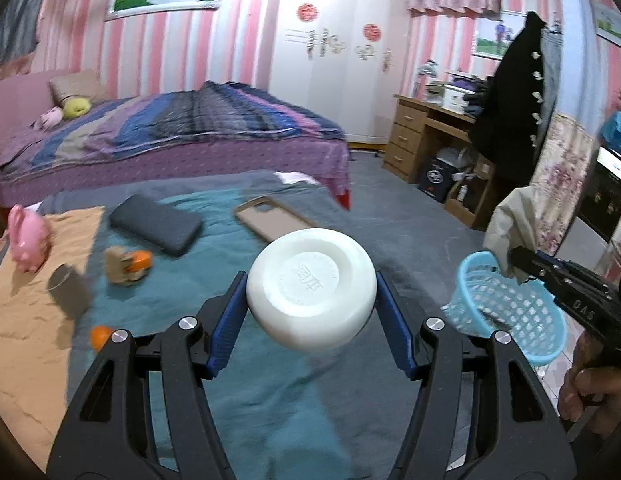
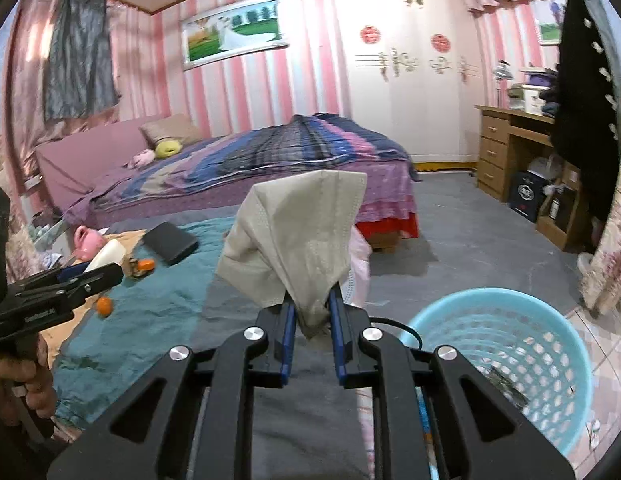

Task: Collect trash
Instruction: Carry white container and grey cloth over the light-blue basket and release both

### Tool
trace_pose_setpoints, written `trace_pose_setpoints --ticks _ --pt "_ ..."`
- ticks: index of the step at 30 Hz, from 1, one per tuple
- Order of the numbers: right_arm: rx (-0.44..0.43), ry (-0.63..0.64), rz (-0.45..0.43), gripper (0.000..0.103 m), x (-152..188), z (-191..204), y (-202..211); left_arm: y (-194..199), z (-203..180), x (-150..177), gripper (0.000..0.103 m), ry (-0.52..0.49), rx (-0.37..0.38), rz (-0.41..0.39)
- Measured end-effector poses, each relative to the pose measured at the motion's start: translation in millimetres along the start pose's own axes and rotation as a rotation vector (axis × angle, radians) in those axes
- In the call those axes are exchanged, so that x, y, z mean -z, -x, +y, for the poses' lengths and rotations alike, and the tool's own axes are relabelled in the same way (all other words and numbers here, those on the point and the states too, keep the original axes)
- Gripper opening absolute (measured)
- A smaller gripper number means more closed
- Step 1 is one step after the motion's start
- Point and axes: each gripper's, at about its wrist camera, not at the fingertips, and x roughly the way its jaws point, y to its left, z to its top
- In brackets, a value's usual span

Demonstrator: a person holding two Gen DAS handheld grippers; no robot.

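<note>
White tub (image 1: 311, 289): a round, squat container clamped between the blue pads of the left tool (image 1: 311, 304), its embossed base turned toward the camera; it is held above the teal blanket (image 1: 214, 264).
Grey mask (image 2: 296, 236): a crumpled face mask pinched at its lower end by the right tool (image 2: 312, 312), whose fingers are drawn narrow around the fabric; the rest of it stands up above the fingertips.
Blue basket (image 2: 506, 360): a perforated plastic basket set on the floor to the right of the bedding, just beside the right tool; a dark scrap is seen lying inside it.
Remaining items on the blanket: a dark flat case (image 1: 156, 224), a beige phone case (image 1: 276, 220), a small orange fruit (image 1: 100, 336), a pink rabbit figure (image 1: 26, 240) on the tan cloth (image 1: 26, 328).
Background: a bed (image 1: 170, 136) under a striped cover, a white wardrobe (image 1: 334, 60), a wooden desk (image 1: 422, 136).
</note>
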Motion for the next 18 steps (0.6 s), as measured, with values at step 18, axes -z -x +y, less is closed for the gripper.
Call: trace_pose_setpoints --ticks 18 --pt "0.203 -0.142 0.001 0.016 12 -93 32 -36 -133 -17 0.061 -0.114 0.195 0.025"
